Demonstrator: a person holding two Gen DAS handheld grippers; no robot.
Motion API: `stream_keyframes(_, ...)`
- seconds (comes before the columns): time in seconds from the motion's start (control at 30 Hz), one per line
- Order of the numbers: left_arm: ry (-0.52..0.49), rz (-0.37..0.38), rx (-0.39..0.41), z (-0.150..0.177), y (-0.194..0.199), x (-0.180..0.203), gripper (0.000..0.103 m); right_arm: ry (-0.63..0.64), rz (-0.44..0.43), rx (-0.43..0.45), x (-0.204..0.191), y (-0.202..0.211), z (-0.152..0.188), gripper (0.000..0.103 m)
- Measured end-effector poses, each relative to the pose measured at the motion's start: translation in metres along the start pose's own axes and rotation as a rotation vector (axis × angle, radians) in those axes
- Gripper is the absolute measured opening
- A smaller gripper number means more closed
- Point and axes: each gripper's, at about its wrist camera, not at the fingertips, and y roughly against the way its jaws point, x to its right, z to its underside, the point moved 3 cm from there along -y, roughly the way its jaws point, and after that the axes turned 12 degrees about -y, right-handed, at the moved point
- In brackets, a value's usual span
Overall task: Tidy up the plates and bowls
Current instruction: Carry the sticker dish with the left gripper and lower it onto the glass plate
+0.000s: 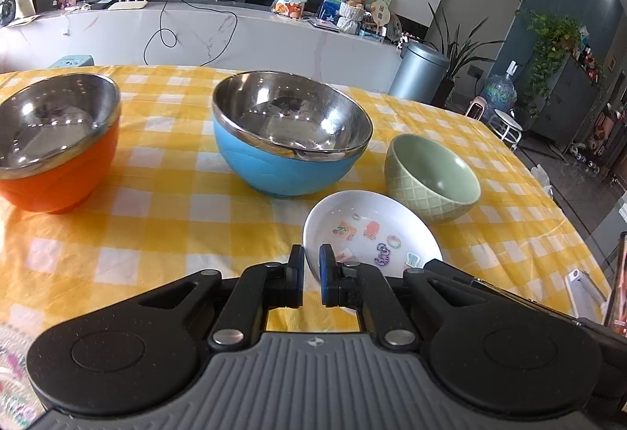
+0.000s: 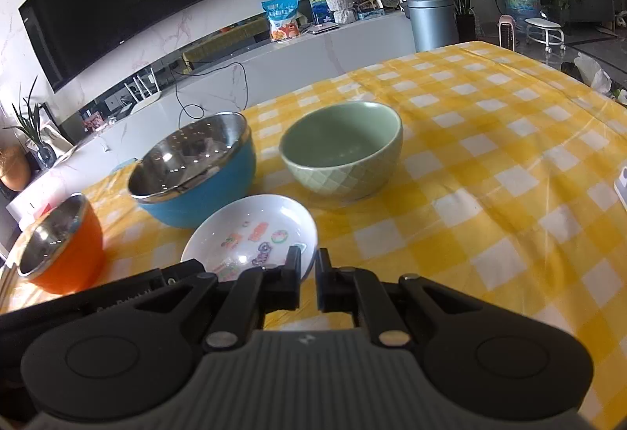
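Observation:
A small white dish with cartoon stickers (image 1: pixel 372 234) (image 2: pixel 250 232) sits on the yellow checked tablecloth (image 1: pixel 164 210) (image 2: pixel 490 156). My left gripper (image 1: pixel 312 275) is shut on its left rim. My right gripper (image 2: pixel 308 279) is shut on its right rim. Behind the dish stand a blue steel-lined bowl (image 1: pixel 290 132) (image 2: pixel 196 171), a green ceramic bowl (image 1: pixel 431 179) (image 2: pixel 343 148) and an orange steel-lined bowl (image 1: pixel 55 140) (image 2: pixel 58 246), all upright and empty.
The other gripper's black body (image 1: pixel 509 297) (image 2: pixel 117 297) shows at each view's side. A patterned item (image 1: pixel 11 371) lies at the table's near left. A white object (image 2: pixel 621 183) lies at the table's right edge. A counter with clutter (image 1: pixel 345 11) stands beyond.

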Motion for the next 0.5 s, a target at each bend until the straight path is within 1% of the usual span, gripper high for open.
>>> stream_keyframes(0.23,0.043,-0.019,0.006,0.007,0.041,-0.013,0.006,-0.02,-0.055,-0.013,-0.014,0.033,0.016,0.004)
stream_keyframes(0.33,0.059,-0.034,0.01,0.011,0.061,-0.02,0.005,-0.014,-0.078,-0.025,-0.024,0.046,0.025,0.004)
stream_keyframes(0.5,0.09,-0.072,-0.006,0.021,0.09,-0.031,0.005,-0.008,-0.112,-0.055,-0.039,0.067,0.042,0.004)
